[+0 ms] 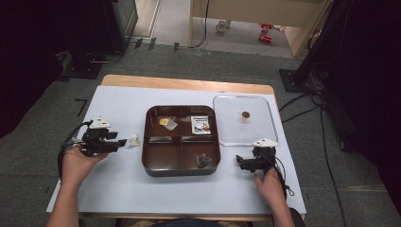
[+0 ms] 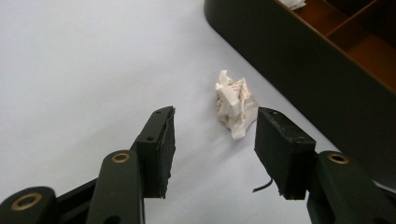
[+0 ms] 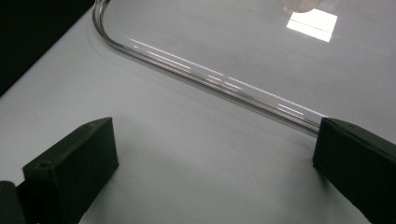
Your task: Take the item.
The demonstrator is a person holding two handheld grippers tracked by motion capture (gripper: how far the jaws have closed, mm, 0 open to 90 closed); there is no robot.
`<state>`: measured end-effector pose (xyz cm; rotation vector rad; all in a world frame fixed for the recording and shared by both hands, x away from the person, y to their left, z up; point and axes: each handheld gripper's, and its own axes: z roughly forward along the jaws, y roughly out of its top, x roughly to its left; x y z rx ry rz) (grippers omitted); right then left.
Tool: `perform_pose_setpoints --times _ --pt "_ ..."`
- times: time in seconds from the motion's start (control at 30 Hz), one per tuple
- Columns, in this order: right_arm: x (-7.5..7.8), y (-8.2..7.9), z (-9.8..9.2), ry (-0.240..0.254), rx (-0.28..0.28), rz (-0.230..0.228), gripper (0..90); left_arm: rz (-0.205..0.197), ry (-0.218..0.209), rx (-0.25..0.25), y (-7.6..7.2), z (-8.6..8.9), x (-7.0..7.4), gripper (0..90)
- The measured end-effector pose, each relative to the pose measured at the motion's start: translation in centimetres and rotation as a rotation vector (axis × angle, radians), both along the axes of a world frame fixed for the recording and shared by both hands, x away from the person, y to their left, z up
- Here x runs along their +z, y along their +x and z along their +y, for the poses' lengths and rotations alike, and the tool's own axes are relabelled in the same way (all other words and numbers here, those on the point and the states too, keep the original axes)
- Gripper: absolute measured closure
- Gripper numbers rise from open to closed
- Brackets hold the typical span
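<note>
Both grippers, left [image 1: 124, 142] and right [image 1: 238, 162], are black with square-ended jaws, brass-ringed screws, grey three-cornered top plates and black cables; forearms are bare.

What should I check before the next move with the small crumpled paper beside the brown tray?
1. Left tool open: ok, pads stand apart.
2. Crumpled paper free of the pads: ok, it lies on the table just ahead of them, apart.
3. Paper outside the brown tray: ok, beside its left wall.
4. Right tool open and holding nothing: ok.
5. Clear lid off the tray: ok, lying to its right.
6. Which compartment suits the paper: cannot tell.
</note>
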<state>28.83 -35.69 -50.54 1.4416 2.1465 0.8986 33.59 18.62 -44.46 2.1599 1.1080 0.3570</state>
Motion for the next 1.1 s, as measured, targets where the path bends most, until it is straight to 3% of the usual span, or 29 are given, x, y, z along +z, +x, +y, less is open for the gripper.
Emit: perform_pose_setpoints --times 0.53,1.1 --pt "0.0 0.0 0.0 0.001 0.000 0.000 0.0 0.019 0.010 0.091 -0.5 2.9 -1.0 45.7" --pt "0.0 0.0 0.0 0.001 0.000 0.000 0.0 0.036 0.059 0.129 0.2 4.7 -2.8 45.3"
